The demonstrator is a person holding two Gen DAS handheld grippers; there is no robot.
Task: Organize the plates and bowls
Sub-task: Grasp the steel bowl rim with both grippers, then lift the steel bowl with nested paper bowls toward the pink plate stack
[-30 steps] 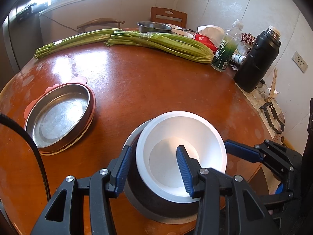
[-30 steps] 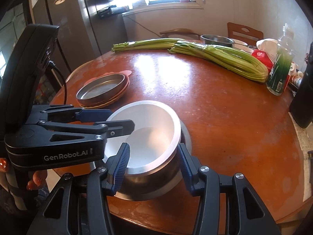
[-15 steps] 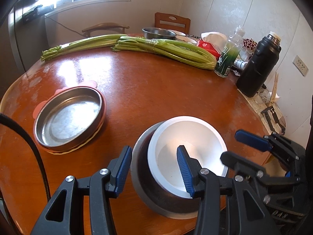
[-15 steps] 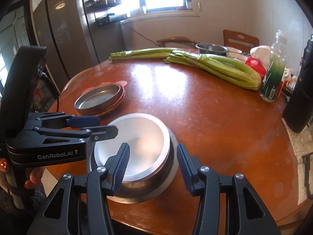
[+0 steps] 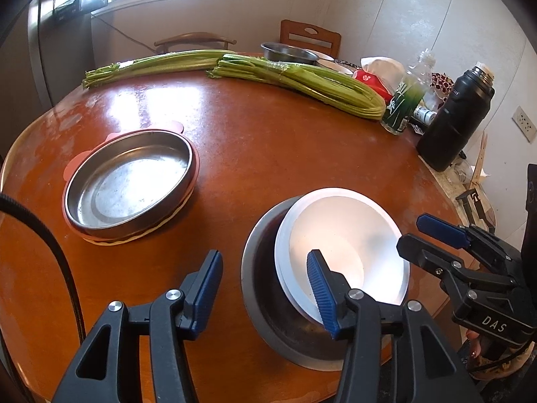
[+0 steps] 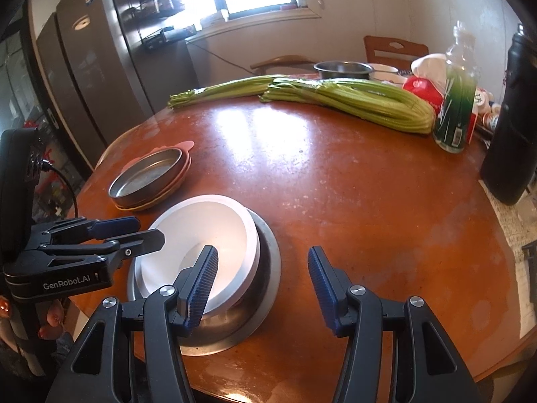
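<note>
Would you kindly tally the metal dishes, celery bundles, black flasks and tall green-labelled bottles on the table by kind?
Metal dishes: 3 (near bowl, shallow pan, far bowl)
Celery bundles: 2 (left bundle, right bundle)
Black flask: 1
Green-labelled bottle: 1
Total: 7

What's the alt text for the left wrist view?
White bowl nested in a steel bowl near the round table's front edge; left gripper jaws opening, gripping nothing. Steel plate sits left.
</note>
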